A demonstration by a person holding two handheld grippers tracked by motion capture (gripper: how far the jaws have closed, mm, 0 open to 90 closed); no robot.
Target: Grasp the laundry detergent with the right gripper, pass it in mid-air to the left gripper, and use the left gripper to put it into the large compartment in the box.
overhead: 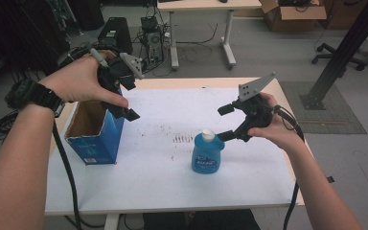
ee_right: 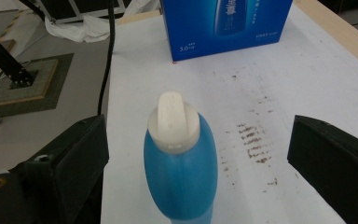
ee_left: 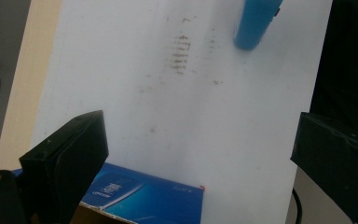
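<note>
My right gripper [overhead: 226,122] hangs just beside the blue bottle [overhead: 207,154], its jaws spread wide with nothing between them; in the right gripper view the bottle [ee_right: 181,163] stands upright between my two black jaws, clear of both. It sits near the middle of the white table top [overhead: 172,167], well apart from the open blue box [overhead: 96,134] at the table's left edge. I judge the bottle fairly heavy, since the blue liquid seems to fill it almost to the white cap [ee_right: 173,122], and the smooth plastic wall looks slippery and likely to give a little under a squeeze. The body bulges, so I would close on the narrower shoulder just below the cap, where the jaws can seat under the flare and not slide upward. Gripping the cap alone risks it twisting or popping. My left gripper [overhead: 124,98] is also spread open, empty, held above the box, whose thin card walls would probably dent easily.
</note>
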